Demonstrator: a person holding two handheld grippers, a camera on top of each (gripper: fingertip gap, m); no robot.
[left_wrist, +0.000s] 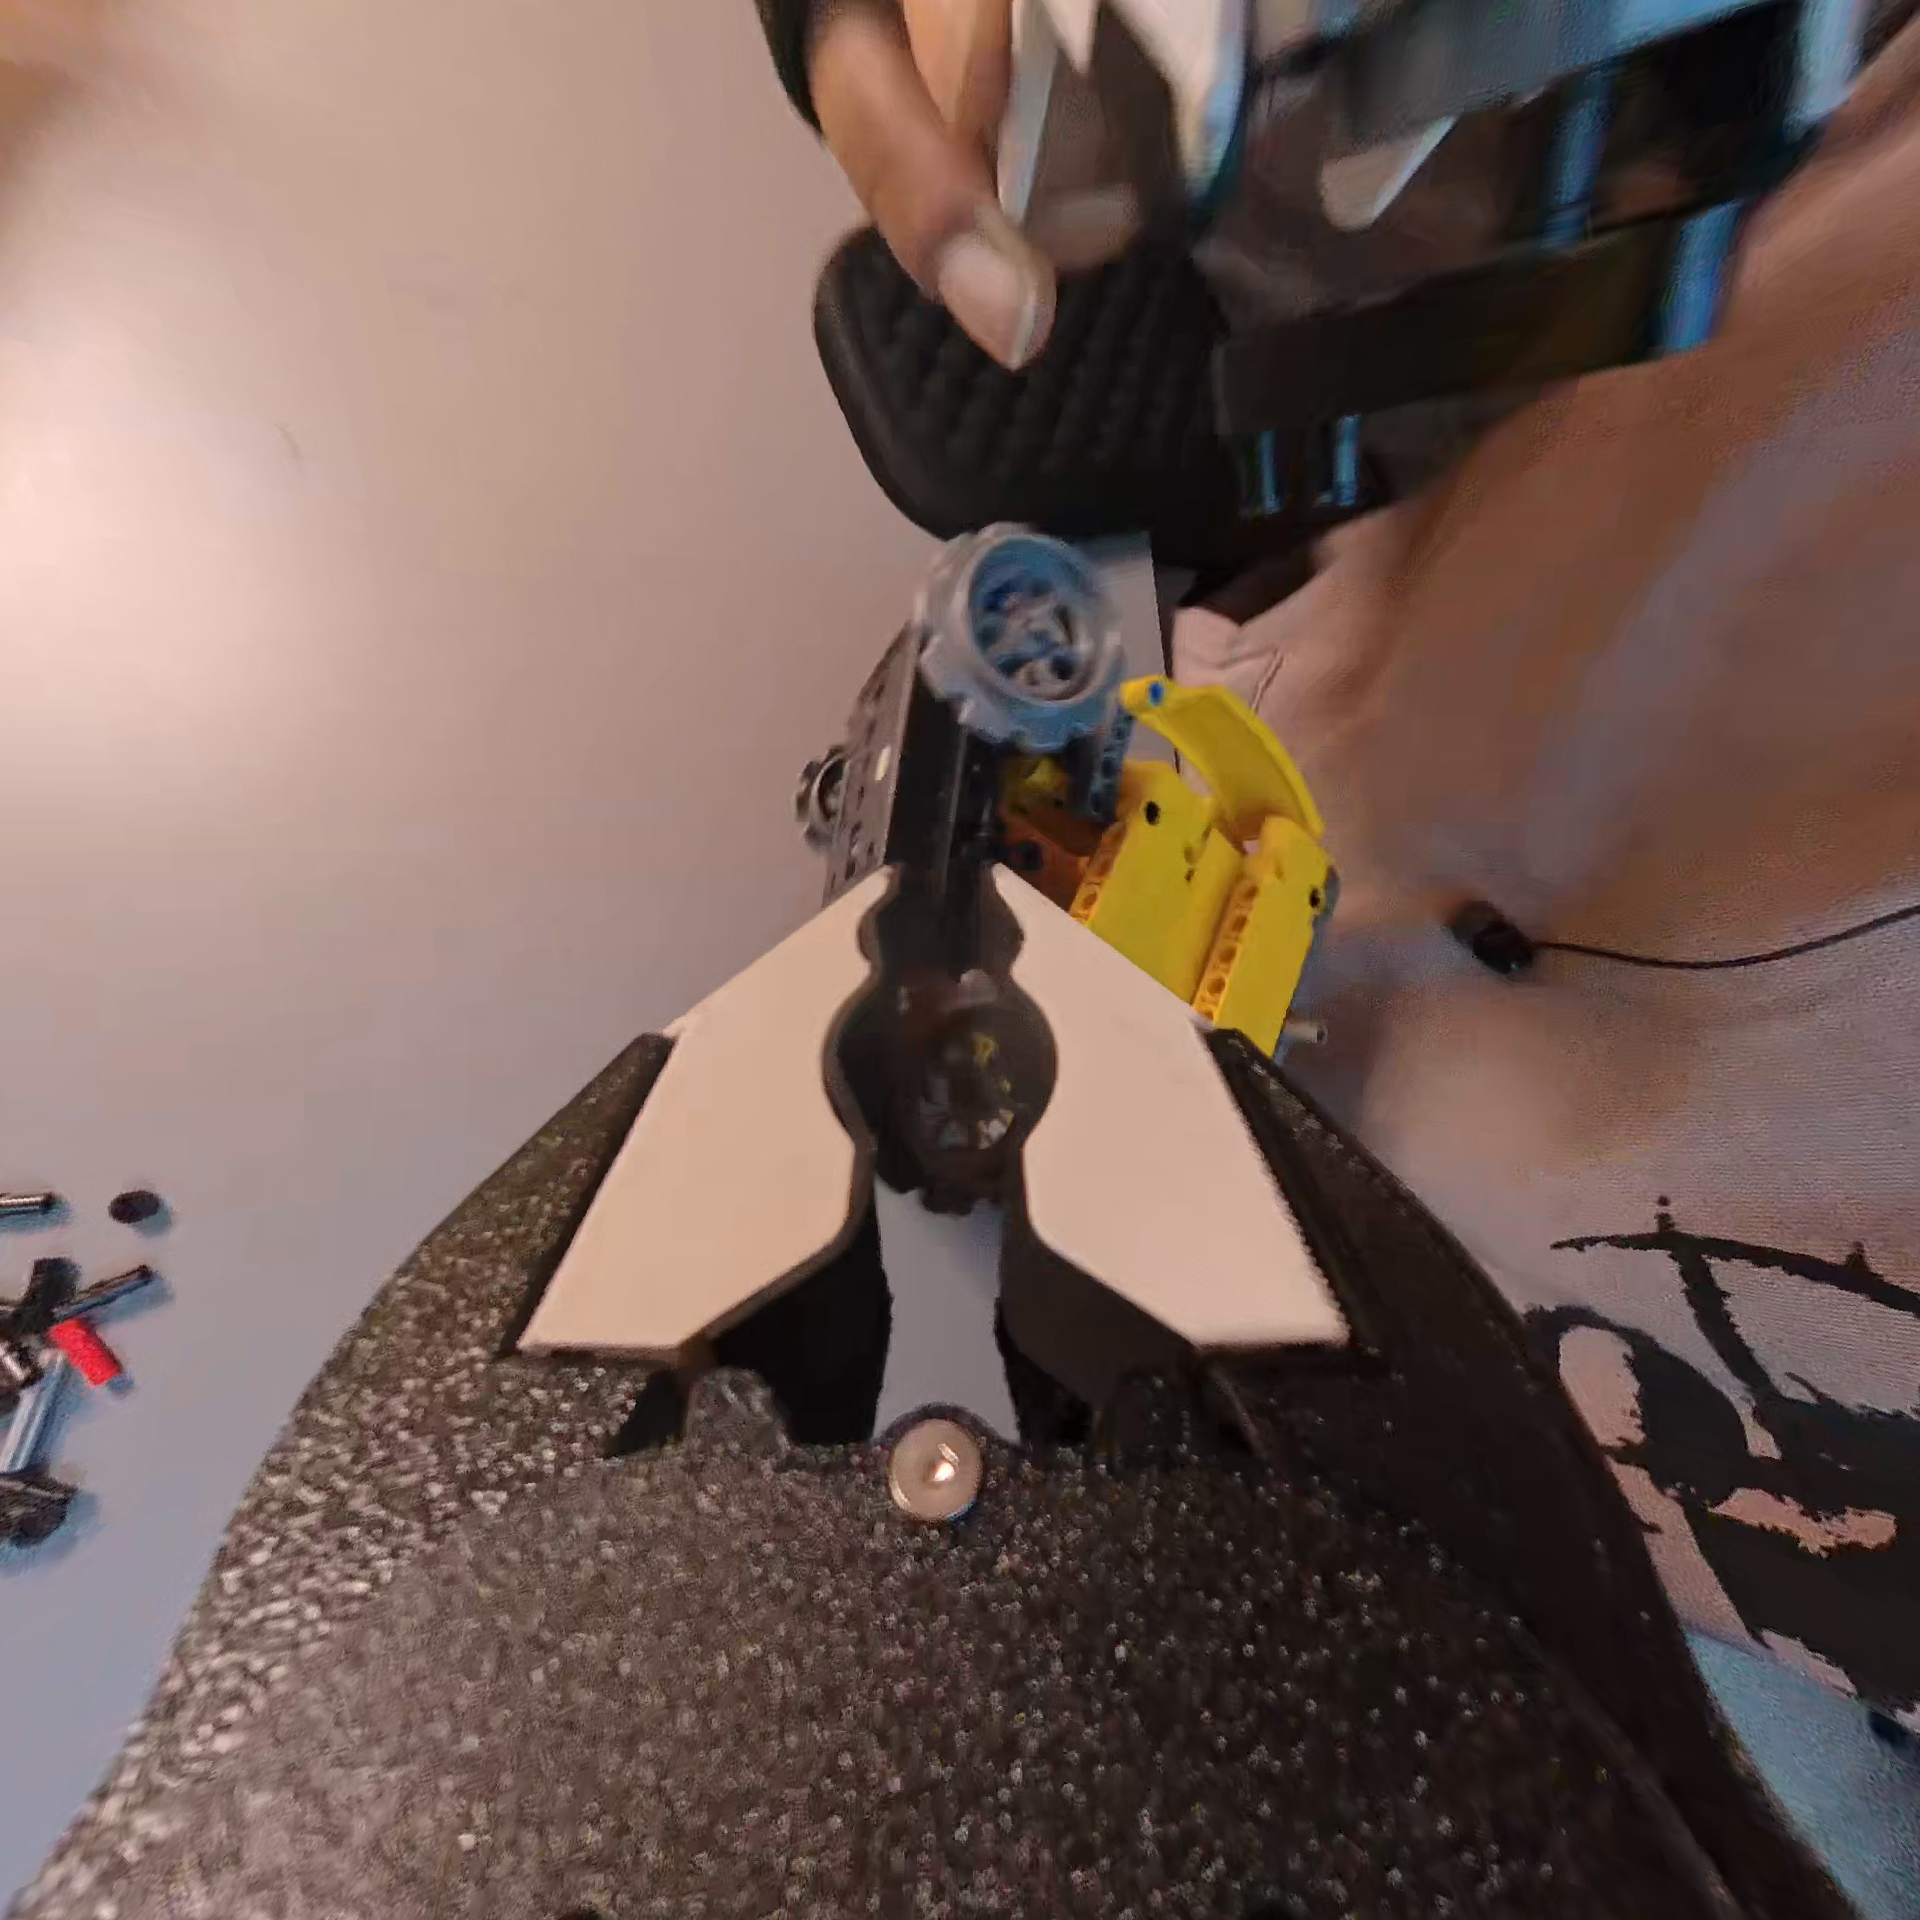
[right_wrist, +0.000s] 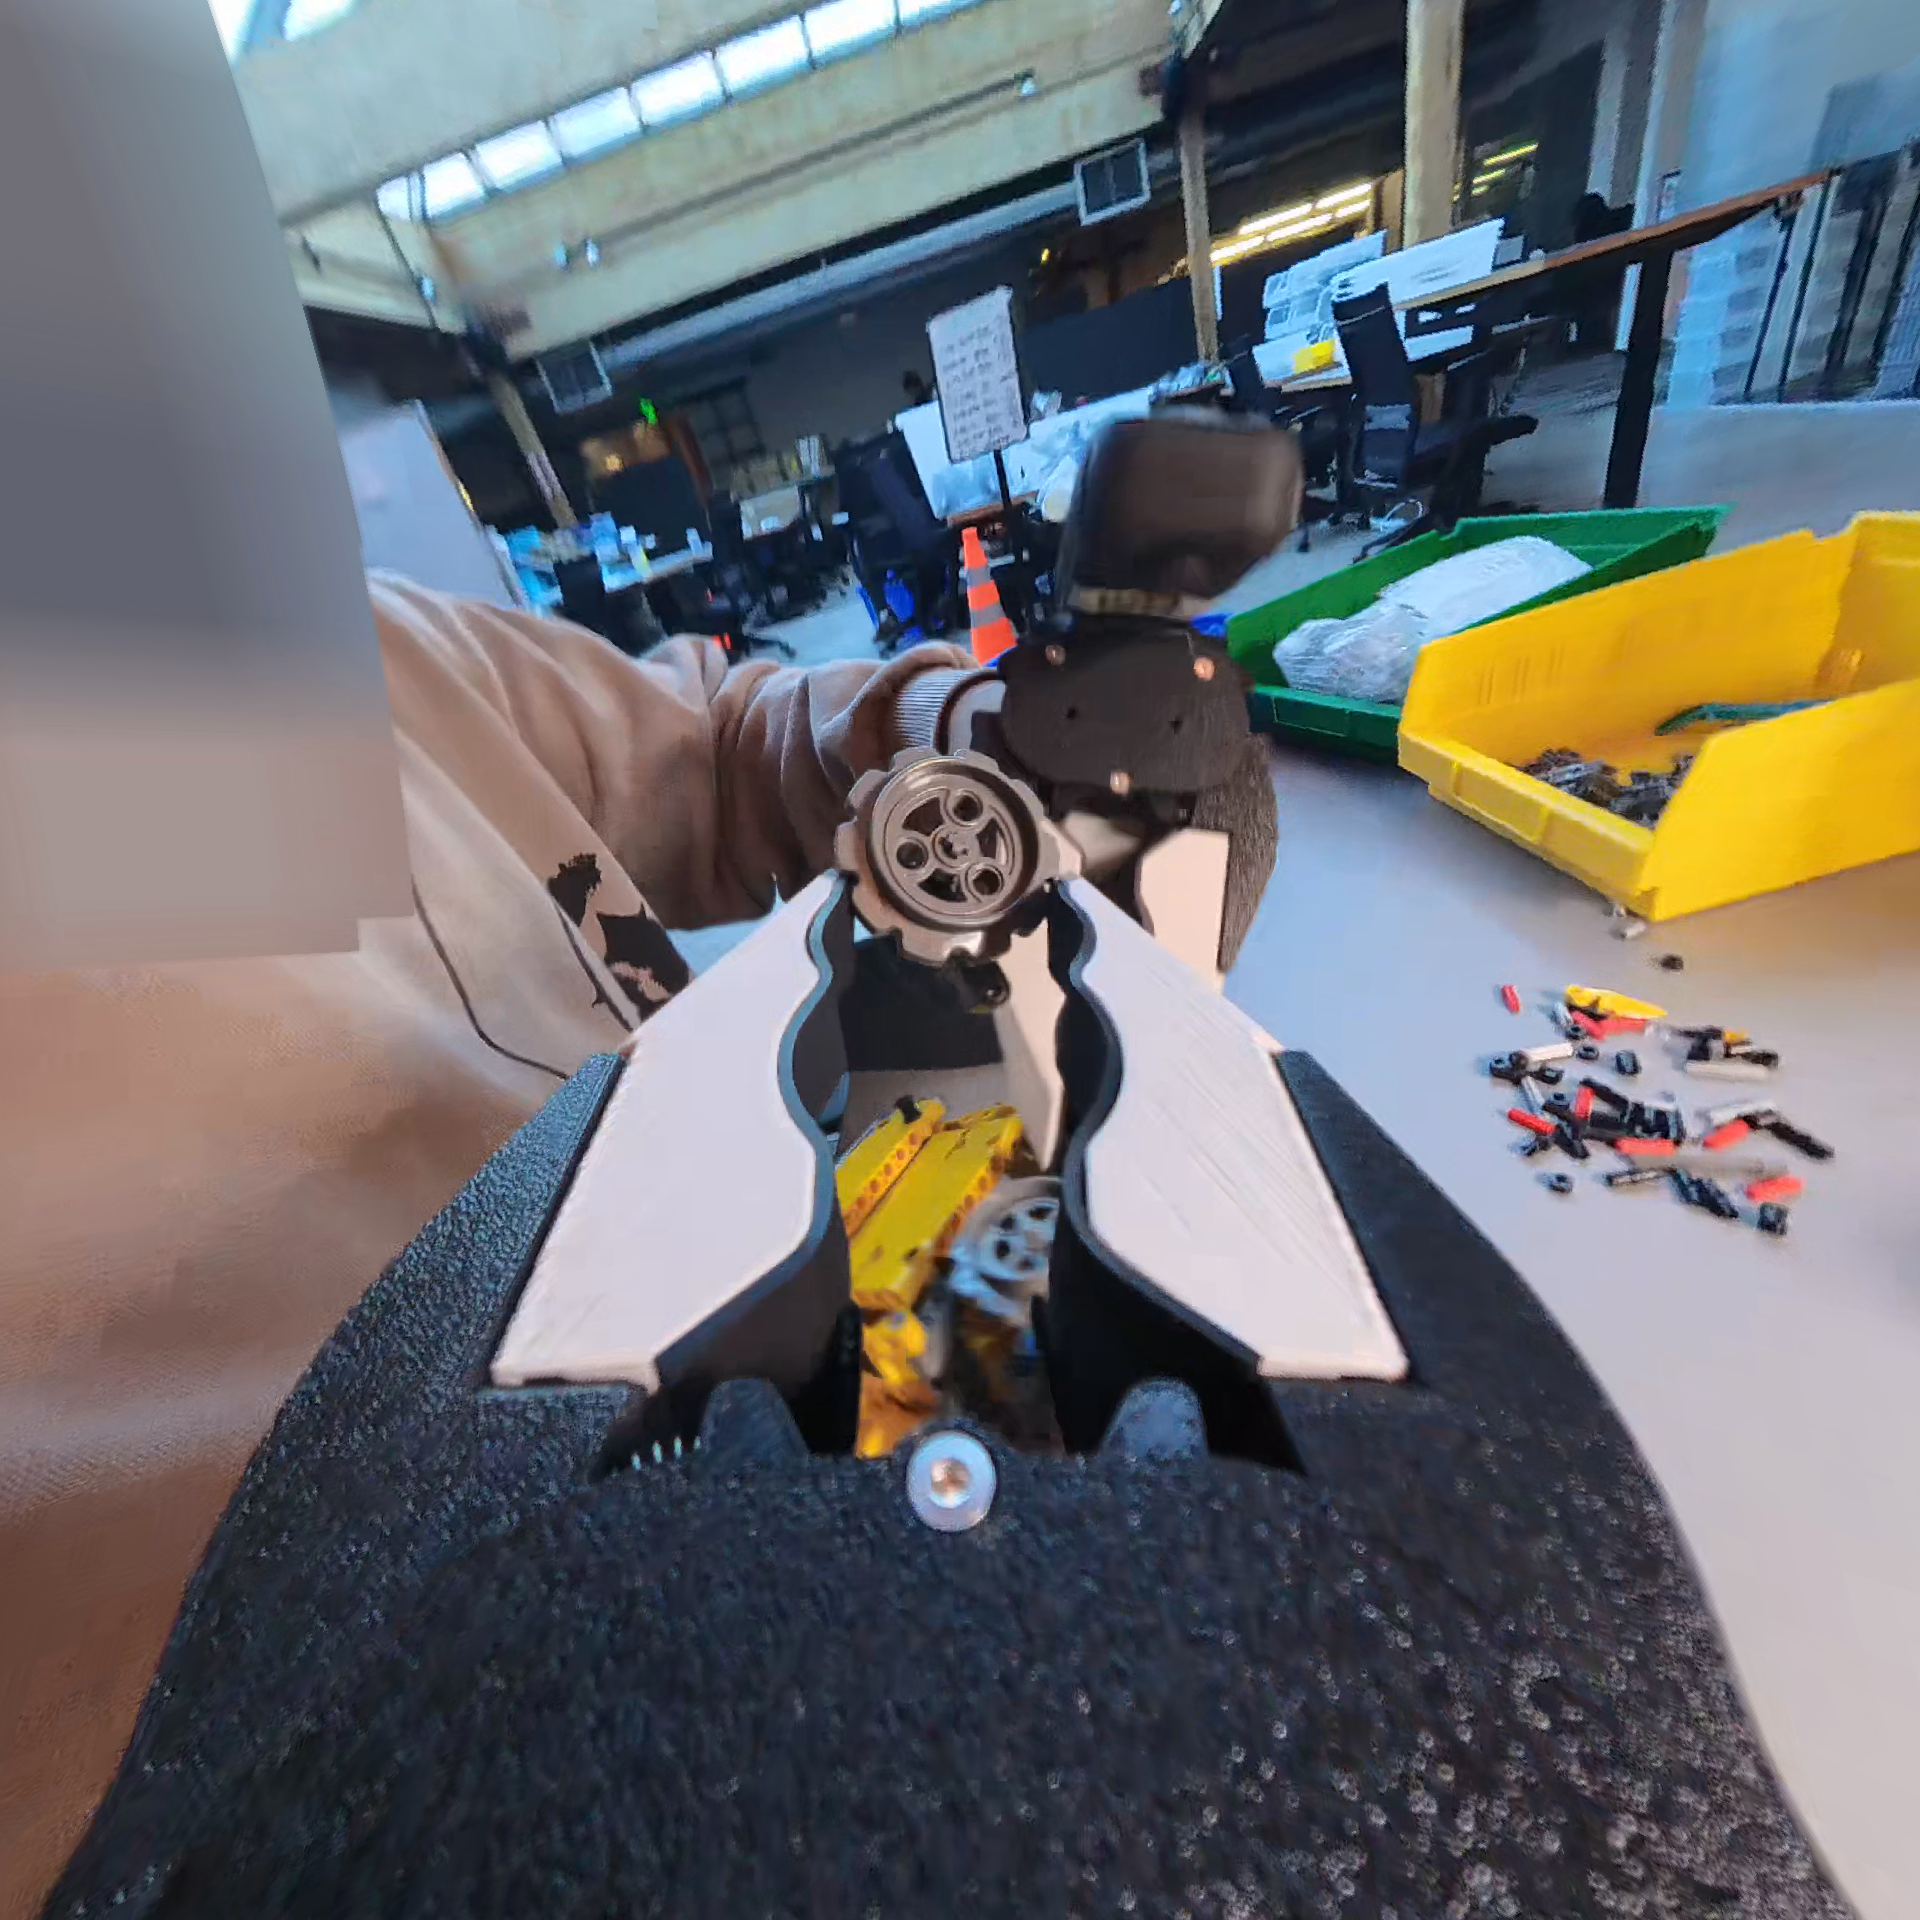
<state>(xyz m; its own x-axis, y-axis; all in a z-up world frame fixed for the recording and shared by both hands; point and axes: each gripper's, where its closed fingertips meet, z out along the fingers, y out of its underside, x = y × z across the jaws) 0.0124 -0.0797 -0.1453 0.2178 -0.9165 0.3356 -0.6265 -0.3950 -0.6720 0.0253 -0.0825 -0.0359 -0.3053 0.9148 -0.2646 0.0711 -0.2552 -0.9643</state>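
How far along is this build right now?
Done: the yellow model has its bodywork and a grey wheel on it. In hand: the left gripper clamps the model; the right gripper brackets that wheel, grip unclear. Left: loose pins lie unused on the table.

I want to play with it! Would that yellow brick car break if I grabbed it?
Probably sturdy: the yellow brick car hangs together between both tongs. Its grey wheel is round, so it would likely roll.
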